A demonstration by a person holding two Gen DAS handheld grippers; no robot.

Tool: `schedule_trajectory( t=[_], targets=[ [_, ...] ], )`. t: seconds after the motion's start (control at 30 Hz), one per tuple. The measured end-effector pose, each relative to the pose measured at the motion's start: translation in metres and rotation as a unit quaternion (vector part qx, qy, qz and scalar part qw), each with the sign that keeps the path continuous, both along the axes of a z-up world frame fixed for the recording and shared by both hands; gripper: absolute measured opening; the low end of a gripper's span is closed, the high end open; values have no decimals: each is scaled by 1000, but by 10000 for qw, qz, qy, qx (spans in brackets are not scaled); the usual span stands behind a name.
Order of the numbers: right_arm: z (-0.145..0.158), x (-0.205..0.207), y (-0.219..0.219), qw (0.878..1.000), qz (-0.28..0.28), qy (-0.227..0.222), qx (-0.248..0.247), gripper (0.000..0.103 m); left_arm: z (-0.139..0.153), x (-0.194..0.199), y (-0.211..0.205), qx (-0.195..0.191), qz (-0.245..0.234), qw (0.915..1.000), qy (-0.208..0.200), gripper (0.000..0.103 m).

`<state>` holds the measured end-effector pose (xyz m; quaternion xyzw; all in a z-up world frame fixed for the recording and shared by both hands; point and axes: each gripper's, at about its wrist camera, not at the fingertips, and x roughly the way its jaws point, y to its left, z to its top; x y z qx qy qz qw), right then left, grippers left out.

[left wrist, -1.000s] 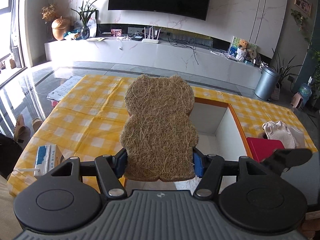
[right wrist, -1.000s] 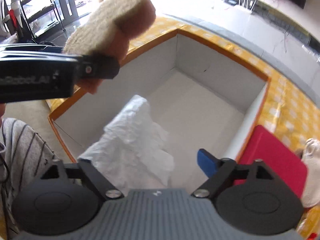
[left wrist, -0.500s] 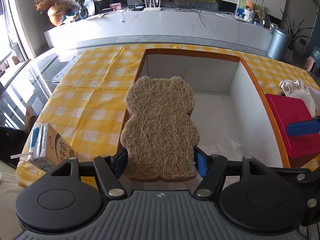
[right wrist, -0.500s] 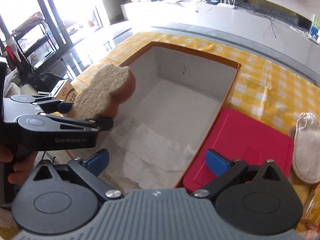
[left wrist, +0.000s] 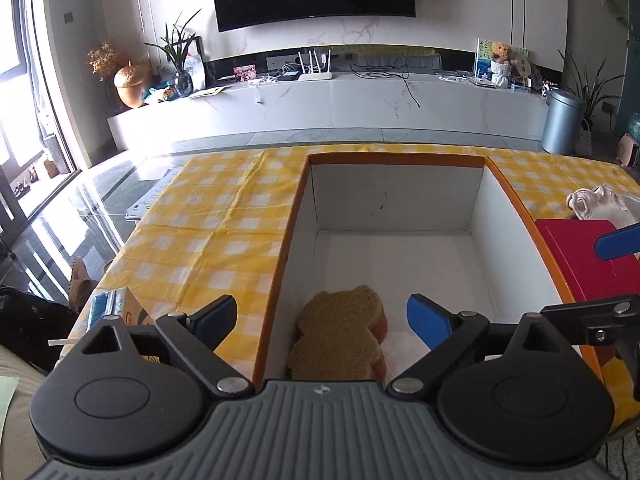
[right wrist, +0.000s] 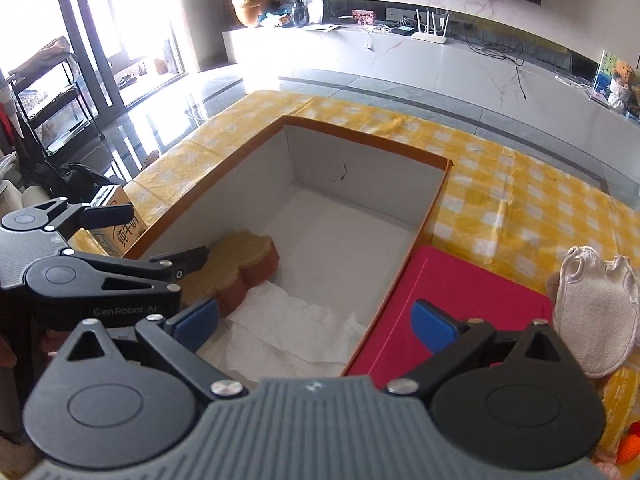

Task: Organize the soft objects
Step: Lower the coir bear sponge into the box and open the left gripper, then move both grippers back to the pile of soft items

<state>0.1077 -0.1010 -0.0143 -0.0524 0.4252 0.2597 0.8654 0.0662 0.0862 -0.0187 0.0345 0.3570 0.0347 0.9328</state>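
A brown bear-shaped loofah sponge lies in the near left corner of the orange-rimmed white box, partly on crumpled white paper. My left gripper is open and empty just above the sponge. The sponge also shows in the right wrist view, with the left gripper beside it. My right gripper is open and empty over the box's near right edge. A cream bath mitt lies on the table to the right.
A red lid lies flat against the box's right side. A milk carton stands left of the box. The yellow checked tablecloth covers the table. Something orange shows at the lower right edge.
My left gripper has opened and let go of the bear sponge, which now lies in the box. The left view has tilted up.
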Motion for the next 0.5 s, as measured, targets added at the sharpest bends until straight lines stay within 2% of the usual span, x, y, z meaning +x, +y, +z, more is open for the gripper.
schedule_trajectory(
  t=[0.13,0.23,0.37,0.5],
  targets=[
    [2,-1,0,10000,-41,-47,35,101,7,-4,7,-265,1,9996,-101,103],
    [6,-1,-7,9996,-247,-93,114,100,17,-12,7,-324,-42,9990,-305,103],
    [21,-12,-16,9960,-622,-643,70,101,36,-26,4,-391,-78,9974,-600,103],
    [36,-41,-34,9873,-1009,-1221,92,101,57,-38,-1,-724,-180,9948,-695,103]
  ],
)
